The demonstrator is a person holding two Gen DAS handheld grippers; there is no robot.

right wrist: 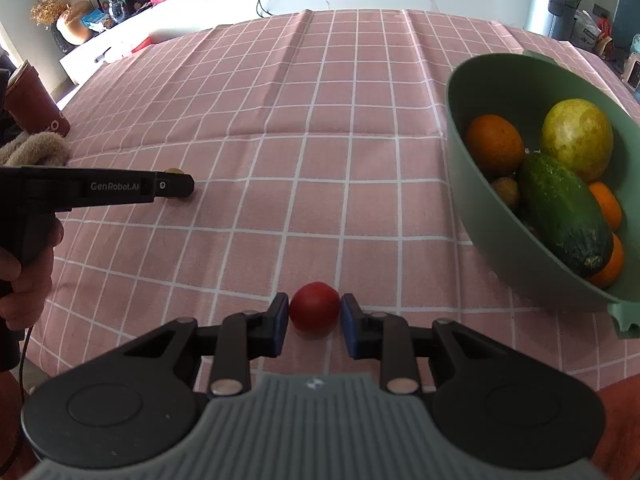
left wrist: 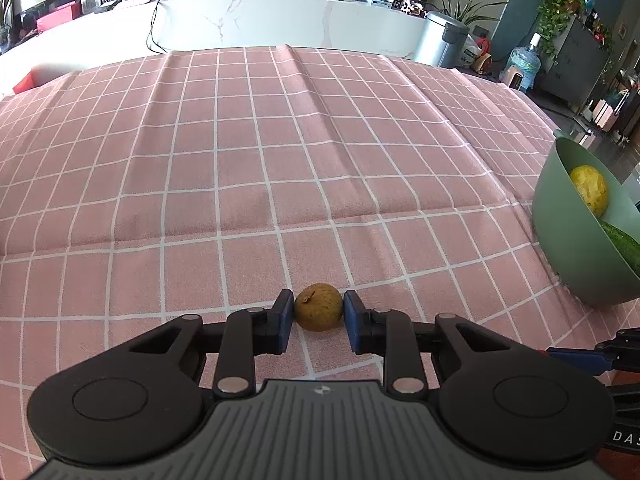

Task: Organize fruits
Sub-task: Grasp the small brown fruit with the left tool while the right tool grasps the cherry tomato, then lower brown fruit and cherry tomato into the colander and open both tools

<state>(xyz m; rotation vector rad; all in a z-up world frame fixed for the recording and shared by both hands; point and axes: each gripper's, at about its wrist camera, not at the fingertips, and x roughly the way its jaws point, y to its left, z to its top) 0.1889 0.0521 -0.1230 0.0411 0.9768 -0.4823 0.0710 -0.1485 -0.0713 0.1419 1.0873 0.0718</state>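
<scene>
The left tongs [left wrist: 319, 309] pinch a small brown fruit [left wrist: 319, 307] on the table [left wrist: 280, 160]; the right tongs [right wrist: 314, 311] pinch a small red fruit [right wrist: 314, 307]. At two o'clock, nothing between, stands the green bowl [right wrist: 476, 184] holding a cucumber [right wrist: 564, 208], oranges [right wrist: 494, 144] and a yellow fruit [right wrist: 576, 138].

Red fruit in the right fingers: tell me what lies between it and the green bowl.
Nothing visible. The red fruit sits on the pink checked cloth, gripped by the right gripper. Only bare cloth separates it from the green bowl to its right; the bowl's near wall must be cleared.
</scene>
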